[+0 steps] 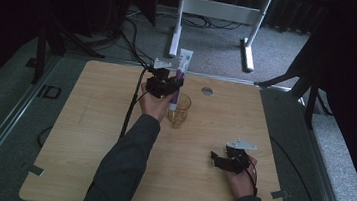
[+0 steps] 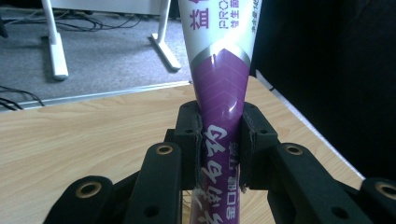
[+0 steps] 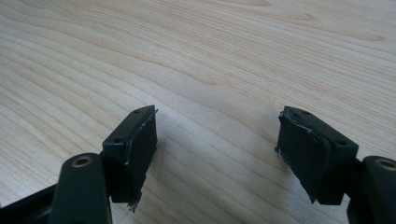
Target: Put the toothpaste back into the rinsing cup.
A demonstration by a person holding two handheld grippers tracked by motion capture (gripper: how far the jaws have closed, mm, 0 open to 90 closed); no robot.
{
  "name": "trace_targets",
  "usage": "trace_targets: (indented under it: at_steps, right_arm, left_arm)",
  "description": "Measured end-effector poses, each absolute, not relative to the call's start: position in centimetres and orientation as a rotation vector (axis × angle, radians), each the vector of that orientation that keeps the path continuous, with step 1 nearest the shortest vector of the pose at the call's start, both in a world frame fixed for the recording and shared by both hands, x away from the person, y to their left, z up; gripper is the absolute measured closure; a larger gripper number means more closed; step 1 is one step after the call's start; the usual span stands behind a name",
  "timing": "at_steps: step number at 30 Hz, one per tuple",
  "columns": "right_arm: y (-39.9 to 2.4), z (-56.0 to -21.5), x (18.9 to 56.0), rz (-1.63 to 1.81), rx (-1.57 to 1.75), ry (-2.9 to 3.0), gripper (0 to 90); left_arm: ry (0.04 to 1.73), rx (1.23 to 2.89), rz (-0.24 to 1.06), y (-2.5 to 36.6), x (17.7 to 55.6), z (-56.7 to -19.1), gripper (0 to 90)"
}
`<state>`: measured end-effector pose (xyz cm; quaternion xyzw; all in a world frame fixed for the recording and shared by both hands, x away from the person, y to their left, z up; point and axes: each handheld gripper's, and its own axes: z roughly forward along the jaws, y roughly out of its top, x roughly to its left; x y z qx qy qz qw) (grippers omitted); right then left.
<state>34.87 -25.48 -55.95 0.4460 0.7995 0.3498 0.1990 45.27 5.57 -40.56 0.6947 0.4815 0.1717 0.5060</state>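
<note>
Overhead, the left gripper point(image 1: 168, 84) is clenched around a white-and-purple tube point(image 1: 181, 73) and holds it upright above the far middle of a pale wooden desk point(image 1: 87, 136). Directly beneath that gripper stands a clear glass cup point(image 1: 179, 111), and the tube's lower end reaches down to the cup's rim; whether it sits inside cannot be told. From the left gripper's own camera, the two black jaws press against either side of the tube point(image 2: 219, 140) at its purple band, with the white upper part and its printed lettering rising above them and the desk point(image 2: 84, 135) spreading behind. Well to the right of the cup and nearer the person, the right gripper point(image 1: 220, 161) rests low over bare wood, held in the person's right hand point(image 1: 239, 180), a grey plate point(image 1: 241, 145) on its top. Its camera shows the right gripper point(image 3: 215, 154) released, jaws spread wide with plain wood grain of the desk point(image 3: 224, 60) between them. A small round metal disc point(image 1: 207, 90) lies on the desk beyond the cup.
</note>
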Motion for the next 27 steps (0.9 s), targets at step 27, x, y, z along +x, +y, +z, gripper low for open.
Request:
trace_targets:
  at_steps: [27]
  right_arm:
    - [-25.5,-55.9,34.8,0.98,1.245,2.24,28.2]
  left_arm:
    - [1.125,1.693,0.44,3.4,47.3,-41.9,71.4]
